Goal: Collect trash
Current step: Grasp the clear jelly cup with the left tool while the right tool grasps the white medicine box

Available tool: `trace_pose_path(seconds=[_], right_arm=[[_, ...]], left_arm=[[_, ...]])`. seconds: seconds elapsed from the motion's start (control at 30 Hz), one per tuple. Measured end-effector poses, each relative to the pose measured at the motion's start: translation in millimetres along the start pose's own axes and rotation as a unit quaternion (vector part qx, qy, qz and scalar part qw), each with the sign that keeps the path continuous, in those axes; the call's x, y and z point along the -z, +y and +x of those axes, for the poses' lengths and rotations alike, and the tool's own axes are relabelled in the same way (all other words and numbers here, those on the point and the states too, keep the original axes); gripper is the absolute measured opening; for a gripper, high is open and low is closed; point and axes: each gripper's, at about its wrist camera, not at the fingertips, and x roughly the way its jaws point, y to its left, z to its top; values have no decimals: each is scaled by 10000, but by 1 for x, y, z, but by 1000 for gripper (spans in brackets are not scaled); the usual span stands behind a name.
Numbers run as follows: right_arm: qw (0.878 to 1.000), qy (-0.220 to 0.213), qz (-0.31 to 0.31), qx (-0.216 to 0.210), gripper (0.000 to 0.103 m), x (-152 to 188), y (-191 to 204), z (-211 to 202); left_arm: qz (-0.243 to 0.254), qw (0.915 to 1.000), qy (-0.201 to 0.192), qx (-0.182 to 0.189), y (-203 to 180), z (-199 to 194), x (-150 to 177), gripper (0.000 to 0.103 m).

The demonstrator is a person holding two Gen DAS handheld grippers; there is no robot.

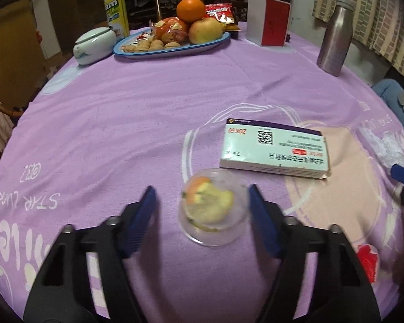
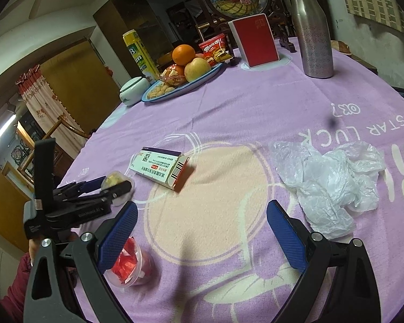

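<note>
Surface (image 1: 121, 113), purple cloth, holds:
- Clear cup (image 1: 214, 207) with fruit scraps: 1, between pads of left claw (image 1: 202, 202); pads on either side, not pressing in this view, gap visible on left pad side.
- Clear cup with red scraps (image 2: 132, 266): 1, just beside right claw (image 2: 202, 215) left pad.
- Medicine box (image 1: 274, 148): 1, just beyond left claw.
- Crumpled plastic bag (image 2: 328, 180): 1, ahead-right of right claw.
- Right claw: wide open, empty.
- Fruit plate (image 1: 172, 48): 1, far side.
- Steel bottle (image 1: 335, 37): 1, far right.

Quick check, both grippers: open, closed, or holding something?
Left gripper: open, jaws either side of the clear cup of fruit scraps, not gripping.
Right gripper: open, empty.
</note>
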Motion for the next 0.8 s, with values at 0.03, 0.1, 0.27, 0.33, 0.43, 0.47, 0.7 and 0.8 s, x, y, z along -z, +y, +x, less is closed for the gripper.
trace_pose_path(seconds=[0.03, 0.1, 0.27, 0.33, 0.43, 0.47, 0.7, 0.8], right_arm=[[10000, 11, -6, 0, 95, 0, 0, 1], [10000, 23, -31, -3, 95, 1, 1, 1], [9999, 89, -88, -77, 95, -2, 5, 7], [9993, 308, -190, -17, 95, -6, 9, 16], [9976, 446, -508, 177, 95, -16, 24, 28], [9965, 449, -662, 245, 95, -20, 30, 31], [9772, 804, -1899, 498, 95, -52, 73, 89], [9676, 987, -2257, 555, 93, -51, 81, 109]], left_arm=[[-43, 10000, -22, 47, 2, -2, 0, 51], [-163, 9998, -90, 37, 7, -6, -1, 51], [-509, 9982, -296, 73, 30, -21, -2, 51], [-548, 9980, -325, -44, 37, -24, 2, 51], [-597, 9976, -317, -134, 48, -26, 5, 51], [-629, 9975, -312, -126, 52, -26, 6, 51], [-807, 9962, -314, -6, 67, -33, 8, 51], [-765, 9966, -300, 29, 66, -34, 9, 51]])
